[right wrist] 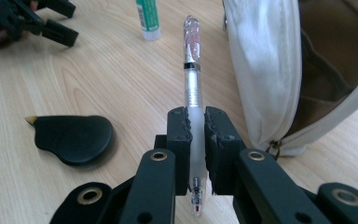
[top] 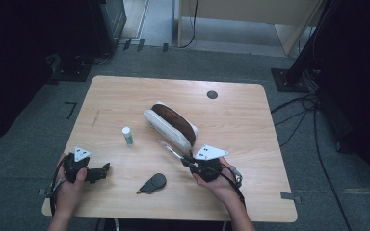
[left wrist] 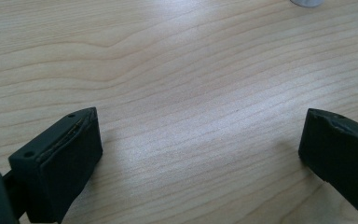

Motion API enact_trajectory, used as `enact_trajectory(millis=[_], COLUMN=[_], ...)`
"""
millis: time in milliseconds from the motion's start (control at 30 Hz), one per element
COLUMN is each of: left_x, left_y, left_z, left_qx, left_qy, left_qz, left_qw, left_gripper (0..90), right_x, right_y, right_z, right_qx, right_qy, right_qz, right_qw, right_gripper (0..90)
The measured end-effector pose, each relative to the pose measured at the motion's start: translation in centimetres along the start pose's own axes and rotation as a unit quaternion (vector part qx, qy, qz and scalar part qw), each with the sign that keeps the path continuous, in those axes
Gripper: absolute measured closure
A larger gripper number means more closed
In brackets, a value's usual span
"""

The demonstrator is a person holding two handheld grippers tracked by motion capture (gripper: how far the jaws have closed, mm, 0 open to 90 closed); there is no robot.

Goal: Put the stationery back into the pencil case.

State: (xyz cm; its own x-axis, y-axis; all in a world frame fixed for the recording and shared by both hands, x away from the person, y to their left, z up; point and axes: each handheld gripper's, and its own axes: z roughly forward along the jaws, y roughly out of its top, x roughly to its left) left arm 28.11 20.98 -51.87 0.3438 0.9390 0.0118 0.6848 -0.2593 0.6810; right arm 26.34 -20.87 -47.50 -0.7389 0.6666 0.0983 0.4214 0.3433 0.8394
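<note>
Both jaws tight around the pen [right wrist: 192, 88].

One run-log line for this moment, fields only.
right gripper: shut on clear plastic pen | left gripper: open, nothing between | open white zip pouch: beside pen | table: wooden

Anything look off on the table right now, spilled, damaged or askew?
Nothing stands out. The right gripper holds the clear pen beside the open pencil case; the glue stick stands upright, the black correction-tape dispenser lies flat, and the left gripper is open.
</note>
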Motion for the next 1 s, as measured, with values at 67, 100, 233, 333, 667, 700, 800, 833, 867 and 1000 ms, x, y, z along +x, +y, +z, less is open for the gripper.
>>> enact_trajectory(millis=[67,100,233,333,667,700,800,833,867,1000], left_x=[0.0,0.0,0.0,0.0,0.0,0.0,0.0,0.0,0.0,0.0], left_y=[0.0,0.0,0.0,0.0,0.0,0.0,0.0,0.0,0.0,0.0], left_z=[0.0,0.0,0.0,0.0,0.0,0.0,0.0,0.0,0.0,0.0], left_qx=[0.0,0.0,0.0,0.0,0.0,0.0,0.0,0.0,0.0,0.0], left_qy=[0.0,0.0,0.0,0.0,0.0,0.0,0.0,-0.001,-0.001,-0.001], left_qz=[0.0,0.0,0.0,0.0,0.0,0.0,0.0,0.0,0.0,0.0], left_qw=[1.0,1.0,1.0,1.0,1.0,1.0,1.0,1.0,1.0,1.0], left_gripper=[0.0,0.0,0.0,0.0,0.0,0.0,0.0,0.0,0.0,0.0], right_x=[0.1,0.1,0.1,0.1,-0.1,-0.1,-0.2,-0.3,-0.3,-0.5], right_y=[0.3,0.5,1.1,1.6,3.3,3.6,4.1,4.3,4.5,5.2], right_z=[-0.1,-0.2,-0.5,-0.9,-1.9,-2.0,-2.3,-2.3,-2.4,-2.6], right_qx=[-0.003,-0.004,-0.008,-0.012,-0.031,-0.034,-0.039,-0.044,-0.044,-0.049], right_qy=[0.0,-0.001,-0.002,-0.003,-0.01,-0.011,-0.011,-0.013,-0.014,-0.016], right_qz=[0.0,-0.002,-0.004,-0.001,-0.004,-0.004,-0.005,-0.006,-0.005,-0.006], right_qw=[1.0,1.0,1.0,0.9999,0.9994,0.9994,0.9991,0.9989,0.9989,0.9986], right_gripper=[81.2,81.2,81.2,81.2,81.3,81.3,81.2,81.2,81.3,81.2])
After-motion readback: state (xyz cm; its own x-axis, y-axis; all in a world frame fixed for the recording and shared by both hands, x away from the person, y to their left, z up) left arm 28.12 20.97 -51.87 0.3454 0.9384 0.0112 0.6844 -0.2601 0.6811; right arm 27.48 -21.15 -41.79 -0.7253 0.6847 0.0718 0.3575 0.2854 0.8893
